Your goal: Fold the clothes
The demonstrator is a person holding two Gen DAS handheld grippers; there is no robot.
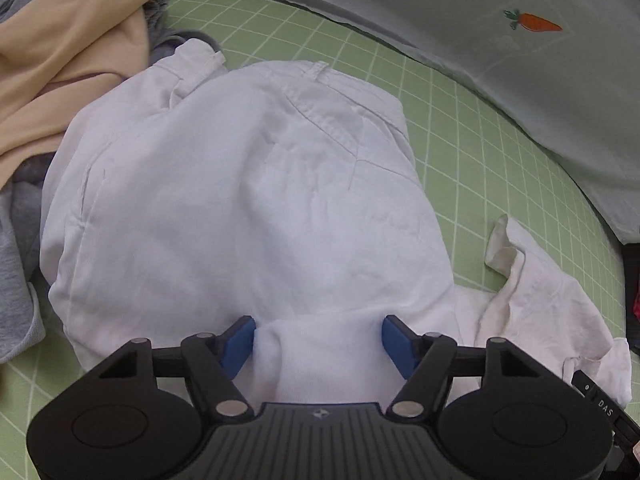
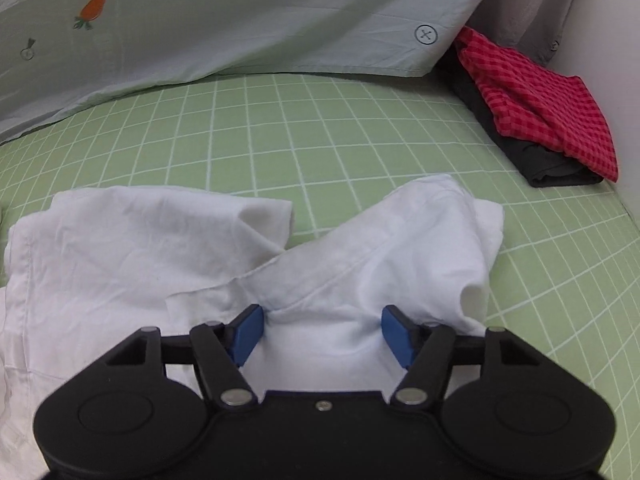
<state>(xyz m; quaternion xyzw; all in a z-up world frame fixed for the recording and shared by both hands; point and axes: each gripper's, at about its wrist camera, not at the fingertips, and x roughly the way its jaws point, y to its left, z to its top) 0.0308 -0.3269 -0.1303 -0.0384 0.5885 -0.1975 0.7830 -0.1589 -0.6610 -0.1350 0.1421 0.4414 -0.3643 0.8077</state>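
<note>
White trousers (image 1: 240, 200) lie spread on the green checked sheet (image 1: 460, 128), waistband and back pocket at the far end. My left gripper (image 1: 319, 342) is open, blue pads (image 1: 240, 344) wide apart, with a fold of the white cloth lying between them. In the right wrist view the trouser legs (image 2: 140, 248) lie crumpled, one end (image 2: 432, 240) humped up. The right gripper (image 2: 322, 334) is also open, straddling a ridge of the same white cloth; its pads (image 2: 396, 336) touch the fabric at the sides.
A heap of beige (image 1: 68, 60) and grey clothes (image 1: 16, 248) lies at the left. A pale carrot-print sheet (image 2: 240, 16) hangs along the far side. A red checked garment (image 2: 536, 108) on a dark folded one (image 2: 556, 168) sits at the right by a white wall.
</note>
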